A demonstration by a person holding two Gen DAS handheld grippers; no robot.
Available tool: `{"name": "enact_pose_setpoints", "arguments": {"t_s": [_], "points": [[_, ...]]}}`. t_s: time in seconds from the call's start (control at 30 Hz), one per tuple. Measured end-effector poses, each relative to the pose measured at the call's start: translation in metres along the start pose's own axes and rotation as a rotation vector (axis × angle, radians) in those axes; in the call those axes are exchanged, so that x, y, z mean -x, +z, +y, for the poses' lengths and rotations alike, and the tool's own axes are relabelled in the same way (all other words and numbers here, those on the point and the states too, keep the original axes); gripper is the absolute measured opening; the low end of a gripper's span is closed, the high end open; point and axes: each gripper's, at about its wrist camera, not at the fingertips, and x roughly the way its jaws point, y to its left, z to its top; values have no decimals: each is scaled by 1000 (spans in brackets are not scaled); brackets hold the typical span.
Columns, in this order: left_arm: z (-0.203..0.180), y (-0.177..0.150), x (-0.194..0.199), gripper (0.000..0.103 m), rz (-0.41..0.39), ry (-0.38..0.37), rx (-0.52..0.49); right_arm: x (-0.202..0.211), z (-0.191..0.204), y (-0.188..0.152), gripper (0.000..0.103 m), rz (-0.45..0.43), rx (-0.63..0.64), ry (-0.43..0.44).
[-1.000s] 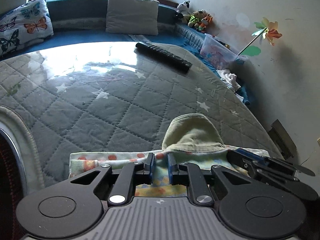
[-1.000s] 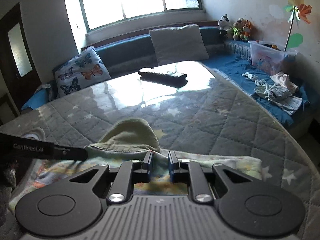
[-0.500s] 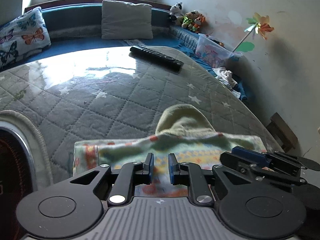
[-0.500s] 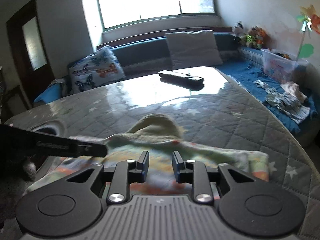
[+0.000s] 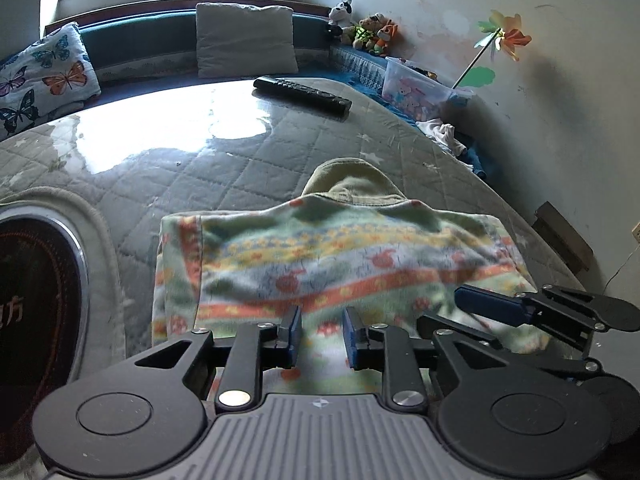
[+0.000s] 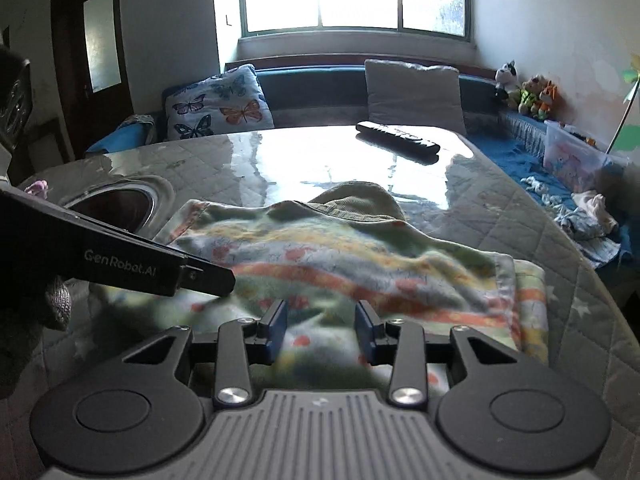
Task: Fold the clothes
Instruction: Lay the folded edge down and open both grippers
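We see a quilted, star-stitched table cover (image 5: 224,184) in a sunlit room; the fleecy patterned hooded garment (image 5: 340,256) lies near, left gripper (image 5: 320,334) and right gripper (image 6: 320,330) both parted above it

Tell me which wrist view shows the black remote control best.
The left wrist view: the remote control lies larger there, its full length against the quilted cover, button rows visible. The right wrist view shows the same remote smaller and farther off, against window glare.
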Motion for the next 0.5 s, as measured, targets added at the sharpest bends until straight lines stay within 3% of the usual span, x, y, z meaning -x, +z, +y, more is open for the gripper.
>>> {"name": "enact_pose_setpoints", "arguments": {"t_s": [0.23, 0.3, 0.37, 0.5], "points": [[-3, -11, 10, 34, -33, 11, -15, 11, 4, -10, 39, -24, -6, -11], [-3, -12, 14, 44, -42, 18, -17, 14, 5, -13, 44, -31, -8, -14], [-2, -15, 18, 48, -47, 25, -15, 17, 6, -16, 56, -38, -10, -17], [2, -23, 22, 48, -51, 31, -10, 23, 8, -21, 57, -51, -14, -31]]}}
